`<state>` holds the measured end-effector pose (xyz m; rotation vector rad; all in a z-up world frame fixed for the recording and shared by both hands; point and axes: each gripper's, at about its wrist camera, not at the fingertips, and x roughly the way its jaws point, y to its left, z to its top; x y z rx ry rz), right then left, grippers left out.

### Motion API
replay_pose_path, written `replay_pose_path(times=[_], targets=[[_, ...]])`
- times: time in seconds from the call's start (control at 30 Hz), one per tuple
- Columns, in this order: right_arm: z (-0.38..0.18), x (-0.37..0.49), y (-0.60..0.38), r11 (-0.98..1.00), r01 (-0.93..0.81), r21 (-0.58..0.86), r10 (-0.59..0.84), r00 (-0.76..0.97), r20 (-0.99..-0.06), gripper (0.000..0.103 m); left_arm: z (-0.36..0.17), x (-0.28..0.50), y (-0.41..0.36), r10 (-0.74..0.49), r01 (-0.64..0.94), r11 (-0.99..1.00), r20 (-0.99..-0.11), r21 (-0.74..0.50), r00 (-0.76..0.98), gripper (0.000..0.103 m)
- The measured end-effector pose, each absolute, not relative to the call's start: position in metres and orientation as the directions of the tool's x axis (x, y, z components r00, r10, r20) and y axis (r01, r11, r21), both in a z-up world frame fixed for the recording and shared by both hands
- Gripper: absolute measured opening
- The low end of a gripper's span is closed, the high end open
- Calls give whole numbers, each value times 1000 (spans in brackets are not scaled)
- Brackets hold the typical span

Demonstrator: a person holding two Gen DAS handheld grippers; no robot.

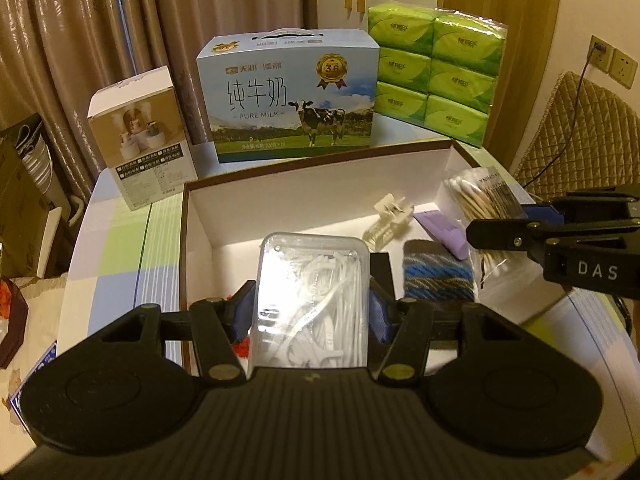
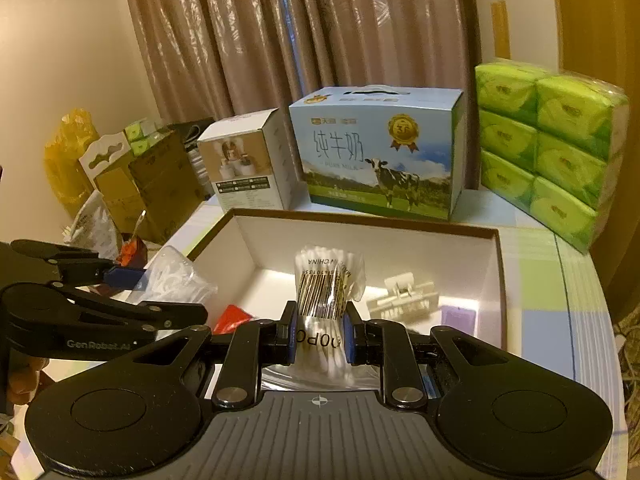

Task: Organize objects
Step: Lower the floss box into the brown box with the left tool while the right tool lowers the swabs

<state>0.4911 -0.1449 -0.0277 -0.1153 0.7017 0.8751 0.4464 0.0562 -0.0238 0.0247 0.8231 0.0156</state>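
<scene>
An open white box with a brown rim (image 1: 320, 152) (image 2: 360, 218) lies on the table. My left gripper (image 1: 312, 312) is shut on a clear case of floss picks (image 1: 312, 292), held over the box's near left part. My right gripper (image 2: 320, 334) is shut on a bag of cotton swabs (image 2: 324, 280) over the box; it shows at the right in the left wrist view (image 1: 500, 236). Inside the box lie a white hair clip (image 1: 388, 220) (image 2: 404, 298), a purple tube (image 1: 442, 232) (image 2: 458, 316), a blue striped cloth item (image 1: 436, 276) and something red (image 2: 232, 316).
Behind the box stand a small white product box (image 1: 140, 136) (image 2: 248, 160), a blue milk carton (image 1: 292, 96) (image 2: 376, 148) and a green tissue pack (image 1: 436, 72) (image 2: 552, 144). Curtains hang behind. Cardboard boxes and bags (image 2: 132, 176) sit on the floor left of the table.
</scene>
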Motion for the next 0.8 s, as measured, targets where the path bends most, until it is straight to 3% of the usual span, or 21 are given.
replay_pose_path(times=[0.33,0.8], targets=[[-53,537,-110,662,-696,278,669,381,-638,19,-43,497,74,40,-22,999,-763,33,645,52],[-80,570,-78,694,-659,290,629,359,-690,19,-70,548,88,51,-30,999,-800,41,597,52]])
